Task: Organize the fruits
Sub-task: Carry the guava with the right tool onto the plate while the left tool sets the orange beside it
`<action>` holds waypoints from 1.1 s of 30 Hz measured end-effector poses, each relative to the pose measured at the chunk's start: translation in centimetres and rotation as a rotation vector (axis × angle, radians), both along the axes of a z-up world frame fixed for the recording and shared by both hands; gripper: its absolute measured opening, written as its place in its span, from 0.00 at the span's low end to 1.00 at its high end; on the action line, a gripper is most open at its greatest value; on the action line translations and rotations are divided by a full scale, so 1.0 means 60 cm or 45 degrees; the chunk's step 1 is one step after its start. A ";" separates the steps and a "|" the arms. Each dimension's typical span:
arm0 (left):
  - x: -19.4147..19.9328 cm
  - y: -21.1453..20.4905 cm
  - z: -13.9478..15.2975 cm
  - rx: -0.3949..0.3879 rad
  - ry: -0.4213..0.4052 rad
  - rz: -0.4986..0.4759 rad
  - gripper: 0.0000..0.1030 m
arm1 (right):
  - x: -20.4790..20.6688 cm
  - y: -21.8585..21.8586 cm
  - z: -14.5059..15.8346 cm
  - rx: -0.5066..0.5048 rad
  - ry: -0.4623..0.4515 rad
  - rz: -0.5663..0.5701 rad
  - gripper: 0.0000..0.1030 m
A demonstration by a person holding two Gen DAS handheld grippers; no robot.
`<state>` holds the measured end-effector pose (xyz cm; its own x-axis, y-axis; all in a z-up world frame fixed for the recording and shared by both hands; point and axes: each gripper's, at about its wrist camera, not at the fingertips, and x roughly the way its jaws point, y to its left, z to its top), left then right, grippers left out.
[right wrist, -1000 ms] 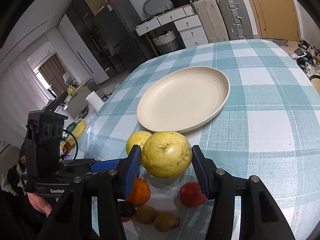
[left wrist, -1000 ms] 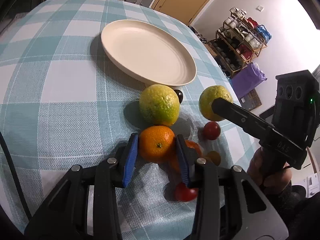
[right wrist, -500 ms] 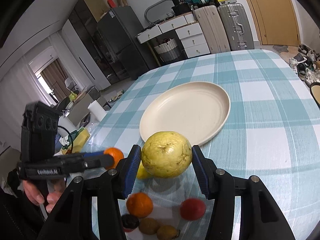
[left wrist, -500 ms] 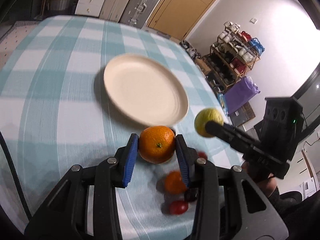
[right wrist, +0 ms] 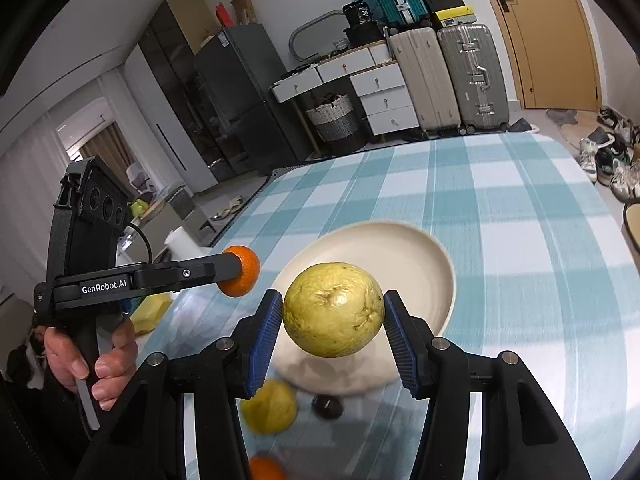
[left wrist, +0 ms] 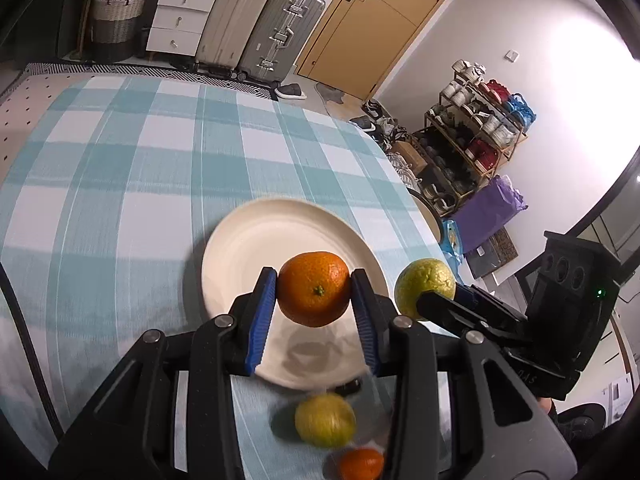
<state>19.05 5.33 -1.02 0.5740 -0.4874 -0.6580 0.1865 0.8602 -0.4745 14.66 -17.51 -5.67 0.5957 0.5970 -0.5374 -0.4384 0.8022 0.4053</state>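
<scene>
The left gripper (left wrist: 314, 300) is clamped on an orange (left wrist: 314, 294), blue pads pressed to both sides, hanging over the cream plate (left wrist: 248, 248) in the middle of the left wrist view. The right gripper (right wrist: 333, 320) has a yellow-green guava-looking fruit (right wrist: 333, 309) pinched the same way, over the near part of the plate at the centre of its own frame.

Surface is a table with a teal and white checked cloth (left wrist: 120, 184). Loose fruit sits at the bottom of the left wrist frame: a yellow one (left wrist: 325, 420) and a small orange one (left wrist: 360, 464) (both blurry). Silver suitcases (right wrist: 448, 76), white drawers and a tan door fill the upper part of the right wrist frame.

"GenRobot.AI" is printed on the left gripper's body. A hand (right wrist: 86, 354) grips its handle at the lower left of the right wrist frame, fingers curled round.
</scene>
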 end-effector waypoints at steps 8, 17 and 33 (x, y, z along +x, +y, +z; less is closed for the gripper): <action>0.099 -0.005 -0.032 -0.013 0.059 0.010 0.34 | 0.095 0.023 -0.001 -0.059 0.037 0.012 0.51; 0.172 -0.016 -0.098 -0.030 0.155 0.000 0.34 | 0.169 0.060 -0.042 -0.139 0.108 0.041 0.51; 0.201 -0.036 -0.132 0.017 0.227 0.018 0.48 | 0.193 0.049 -0.061 -0.168 0.113 -0.007 0.49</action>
